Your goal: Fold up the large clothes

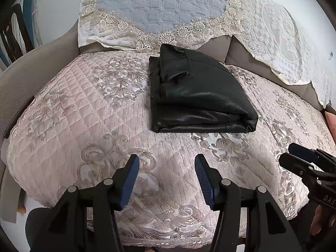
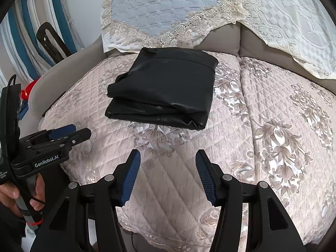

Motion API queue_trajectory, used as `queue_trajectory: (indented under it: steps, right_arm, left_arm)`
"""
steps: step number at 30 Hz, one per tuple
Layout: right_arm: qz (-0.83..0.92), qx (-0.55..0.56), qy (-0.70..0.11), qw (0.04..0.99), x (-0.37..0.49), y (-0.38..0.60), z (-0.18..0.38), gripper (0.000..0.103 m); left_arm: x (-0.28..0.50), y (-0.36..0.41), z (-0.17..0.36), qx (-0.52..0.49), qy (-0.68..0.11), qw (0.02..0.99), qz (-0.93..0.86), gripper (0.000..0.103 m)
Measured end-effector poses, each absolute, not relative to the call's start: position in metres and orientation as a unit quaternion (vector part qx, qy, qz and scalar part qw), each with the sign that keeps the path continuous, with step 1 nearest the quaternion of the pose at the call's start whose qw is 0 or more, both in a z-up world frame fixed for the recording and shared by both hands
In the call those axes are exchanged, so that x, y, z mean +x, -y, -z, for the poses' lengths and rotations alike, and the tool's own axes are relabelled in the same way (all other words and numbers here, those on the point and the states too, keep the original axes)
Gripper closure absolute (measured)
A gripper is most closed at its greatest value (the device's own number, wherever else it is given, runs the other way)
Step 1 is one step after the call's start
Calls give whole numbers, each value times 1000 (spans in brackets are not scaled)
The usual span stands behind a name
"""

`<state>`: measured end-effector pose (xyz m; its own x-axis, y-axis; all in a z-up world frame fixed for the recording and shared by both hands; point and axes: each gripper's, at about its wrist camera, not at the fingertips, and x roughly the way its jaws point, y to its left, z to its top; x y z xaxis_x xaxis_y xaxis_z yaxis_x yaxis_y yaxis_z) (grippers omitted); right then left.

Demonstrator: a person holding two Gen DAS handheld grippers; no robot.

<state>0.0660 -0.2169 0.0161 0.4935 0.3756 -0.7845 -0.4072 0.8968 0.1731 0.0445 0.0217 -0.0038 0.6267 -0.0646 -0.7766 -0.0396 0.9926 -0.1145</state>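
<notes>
The black leather garment (image 1: 195, 96) lies folded in a compact stack on the quilted sofa cover (image 1: 73, 105), so folding looks finished, while the left gripper (image 1: 167, 180) and the right gripper (image 2: 168, 176) are both spread and empty, well apart from it.

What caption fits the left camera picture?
Folded black leather garment lies on the pink quilted sofa cover, both open grippers, left and right, held back empty.

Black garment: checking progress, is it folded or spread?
Folded: the black garment lies as a compact stack of layers on the quilted cover.
</notes>
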Motion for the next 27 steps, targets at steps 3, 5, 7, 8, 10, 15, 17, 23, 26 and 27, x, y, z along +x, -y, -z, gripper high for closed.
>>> queue_trajectory:
  steps: [3, 5, 7, 8, 10, 15, 17, 23, 26, 27]
  right_arm:
    - [-227, -19, -449, 864, 66, 216, -16, 47]
    - [-229, -20, -449, 863, 66, 216, -16, 47]
    - [-230, -21, -449, 863, 65, 215, -17, 47]
    - [-230, -21, -450, 863, 66, 215, -16, 47]
    - [-230, -21, -449, 863, 65, 215, -17, 47]
    - [-231, -22, -449, 863, 66, 215, -17, 47]
    - [-232, -23, -450, 862, 66, 214, -17, 47]
    - [-235, -26, -450, 861, 64, 211, -16, 47]
    - [-236, -25, -450, 861, 64, 210, -15, 47]
    - [-236, -25, -450, 861, 64, 210, -15, 47]
  left_arm:
    - [44, -23, 4, -64, -432, 899, 8, 46]
    - [44, -24, 3, -64, -431, 900, 6, 46]
    - [44, -24, 2, -64, -430, 900, 6, 46]
    - [44, -24, 1, -65, -429, 901, 7, 46]
    - [44, -24, 0, -64, -428, 902, 7, 46]
    - [43, -21, -1, -57, -426, 903, 6, 46]
    - [43, -20, -1, -54, -426, 903, 6, 46]
    - [41, -20, -1, -54, -426, 903, 4, 46]
    - [41, -20, -1, -50, -425, 904, 1, 46]
    - [41, -19, -1, -49, -425, 904, 1, 46]
